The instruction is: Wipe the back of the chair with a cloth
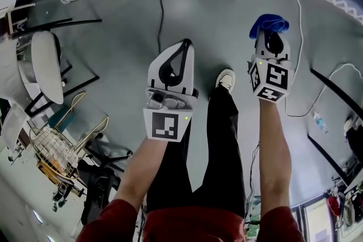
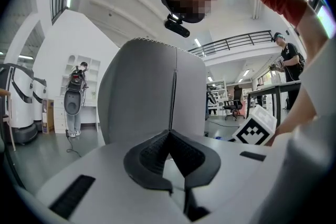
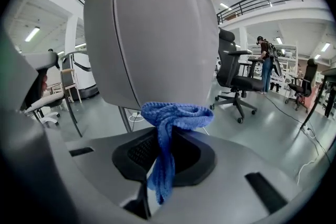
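Blue knitted cloth [image 3: 176,115] is clamped in the right gripper [image 3: 167,139]. The jaws are closed down to a narrow gap on a twisted middle section. A small bunch stands out past the tips, and a loose tail hangs back at 6 o'clock.

**Hazards**
- Slip-out: the grip is on a thin twist, so drag across the surface may pull the cloth free.
- Scraping: little fabric covers the tips. A firm or tilted stroke is likely to put hard jaw edges on the upholstery instead of cloth.
- Poor coverage: a bunched pad wipes only a narrow strip. Missed bands are probable unless strokes overlap.
- Chair shift: nothing steadies the chair, so pressure may push it away.

**Tool state**
- Right gripper: holding the cloth. The chair back [image 3: 157,34], grey with a stitched top edge, fills the right gripper view from 10 to 2 o'clock, directly ahead. The bunch overlaps its lower edge, but contact cannot be confirmed.
- Left gripper [image 2: 169,136]: jaws brought together, tips meeting, nothing between them. The chair back stands at 12 o'clock, apart from the tips.
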